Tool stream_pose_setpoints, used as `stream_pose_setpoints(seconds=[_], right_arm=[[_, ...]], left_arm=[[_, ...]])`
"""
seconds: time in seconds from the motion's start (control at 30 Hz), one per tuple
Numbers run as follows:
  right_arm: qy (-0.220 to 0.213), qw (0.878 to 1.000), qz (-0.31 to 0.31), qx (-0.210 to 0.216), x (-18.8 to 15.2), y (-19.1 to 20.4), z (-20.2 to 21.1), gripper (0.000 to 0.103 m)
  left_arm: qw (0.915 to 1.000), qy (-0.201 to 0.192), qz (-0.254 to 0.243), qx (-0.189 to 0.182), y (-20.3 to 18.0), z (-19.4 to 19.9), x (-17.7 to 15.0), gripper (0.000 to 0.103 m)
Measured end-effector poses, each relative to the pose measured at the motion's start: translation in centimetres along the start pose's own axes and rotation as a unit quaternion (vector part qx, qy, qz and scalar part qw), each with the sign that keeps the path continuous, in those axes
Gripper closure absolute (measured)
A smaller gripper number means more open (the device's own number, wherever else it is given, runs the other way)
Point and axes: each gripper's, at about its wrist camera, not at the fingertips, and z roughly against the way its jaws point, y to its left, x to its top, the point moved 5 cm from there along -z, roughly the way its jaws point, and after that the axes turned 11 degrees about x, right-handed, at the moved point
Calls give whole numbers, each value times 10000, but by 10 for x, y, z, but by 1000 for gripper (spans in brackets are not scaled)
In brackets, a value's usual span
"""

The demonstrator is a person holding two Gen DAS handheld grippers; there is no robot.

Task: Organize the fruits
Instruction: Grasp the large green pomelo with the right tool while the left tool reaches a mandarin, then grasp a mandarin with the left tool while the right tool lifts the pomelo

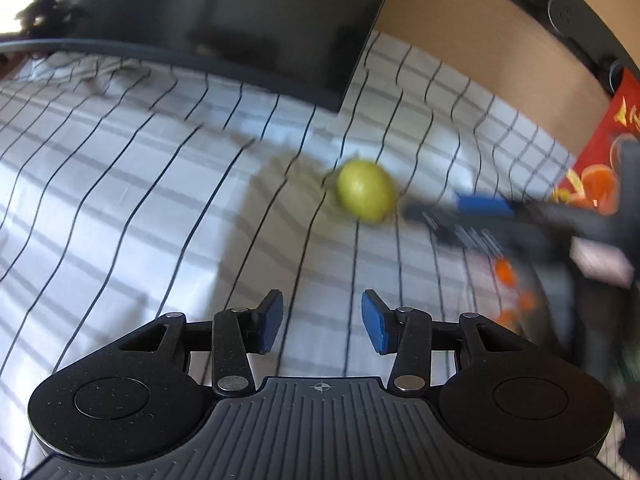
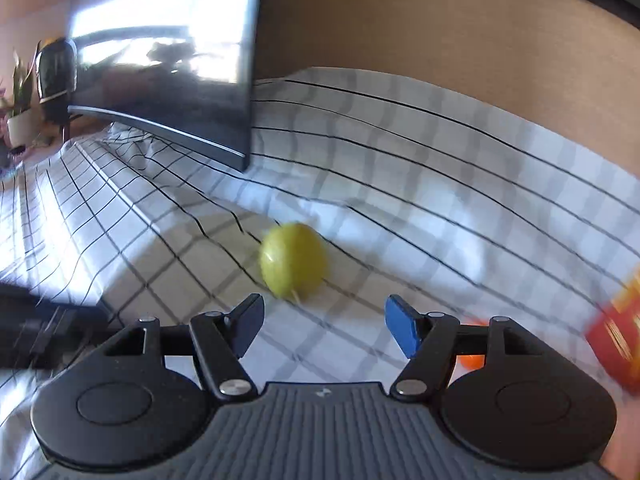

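Note:
A yellow-green round fruit (image 1: 366,191) lies on the checked white cloth (image 1: 140,200). In the right wrist view it (image 2: 293,261) sits just ahead of my right gripper (image 2: 324,326), slightly left of the gap; the jaws are open and empty. My left gripper (image 1: 322,326) is open and empty, well short of the fruit. In the left wrist view the right gripper (image 1: 460,216) shows blurred, reaching in from the right, its tip beside the fruit. Orange fruits (image 1: 504,272) show blurred at the right; one (image 2: 472,360) sits behind the right gripper's linkage.
A dark monitor (image 1: 256,20) stands on the cloth at the back, also in the right wrist view (image 2: 168,72). A red box (image 1: 600,152) printed with oranges stands at the right, also (image 2: 616,340). A tan wall (image 2: 440,40) is behind the table.

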Motion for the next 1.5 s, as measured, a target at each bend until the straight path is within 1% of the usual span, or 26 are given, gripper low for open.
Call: stream_pose_setpoints(seconds=[0.07,0.17,0.27,0.33,0.43,0.5,0.57,0.67,0.77,0.8,0.9,1.03,1.13,1.23,1.3,1.37,1.43,1.47,1.5], right_arm=[[32,9999,97,-37,9,6,-24,35],[150,9999,58,12,16,9,-53,35],[243,9997,10,3,21,10,-74,34],[253,9996,75,-120,22,11,-83,34],[349,9986,273,-280,23,12,-93,34],[496,9976,338,-347,23,10,-99,37],[547,9971,395,-346,22,9,-103,40],[544,9969,446,-339,21,8,-104,41],[667,9966,406,-258,19,8,-96,41],[704,9966,345,-242,17,8,-91,41],[583,9980,199,-134,8,8,-63,41],[536,9985,85,-58,-16,10,-14,41],[523,9985,-18,-182,-42,7,23,41],[501,9978,-264,-346,-72,2,61,41],[468,9968,-512,-393,-92,-2,88,41],[523,9952,-683,-469,-113,-4,108,41],[577,9932,-797,-629,-132,-6,123,41],[595,9922,-848,-692,-141,-6,130,41],[606,9912,-909,-742,-149,-7,137,41]], left_arm=[[10000,70,-31,-32,8,6,-9,55],[9999,96,-31,-11,22,14,-14,55],[10000,44,6,21,34,22,-13,55],[10000,-5,47,37,41,27,-11,55],[9999,-33,102,54,46,27,-8,55],[9999,-9,111,46,47,25,-9,55],[10000,24,67,38,46,23,-10,55],[10000,73,-22,3,43,20,-13,55],[9999,117,-97,-14,40,16,-17,55],[9998,151,-116,-32,39,13,-18,55],[9995,214,-214,-97,31,5,-20,55],[9989,219,-325,-260,10,-5,-18,55],[9977,227,-481,-424,-11,-12,-14,55],[9944,201,-785,-671,-41,-17,-13,55],[9895,237,-1071,-938,-66,-20,-13,55],[9824,264,-1406,-1203,-93,-24,-15,55],[9720,294,-1877,-1385,-124,-29,-19,55],[9655,285,-2145,-1449,-139,-31,-21,55],[9572,292,-2442,-1522,-156,-35,-24,55]])
